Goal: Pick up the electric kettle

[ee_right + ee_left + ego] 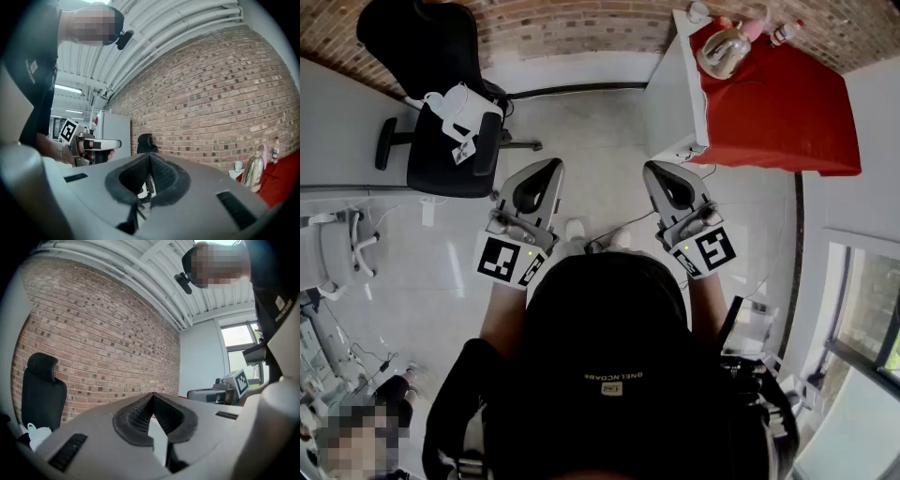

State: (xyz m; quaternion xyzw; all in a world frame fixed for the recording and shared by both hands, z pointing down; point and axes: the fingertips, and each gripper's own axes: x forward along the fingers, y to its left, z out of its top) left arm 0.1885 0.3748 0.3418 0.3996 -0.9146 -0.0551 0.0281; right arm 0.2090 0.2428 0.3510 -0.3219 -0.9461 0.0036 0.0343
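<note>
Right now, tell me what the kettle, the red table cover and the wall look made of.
Kettle: looks like polished metal, probably stainless steel; the silvery body shows bright reflections.
Table cover: seemingly cloth, matte; an even red with no shine.
Wall: bare brick, rough and matte; the mortar lines are plain to see.

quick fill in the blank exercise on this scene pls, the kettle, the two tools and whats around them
1. The electric kettle stands on a ___ tablecloth.
2. The left tool and the right tool both have their jaws ___, with nothing between them.
3. In the head view, the kettle is nearer the ___ tool.
4. The black office chair stands near a ___ wall.

Missing words: red; shut; right; brick
</note>
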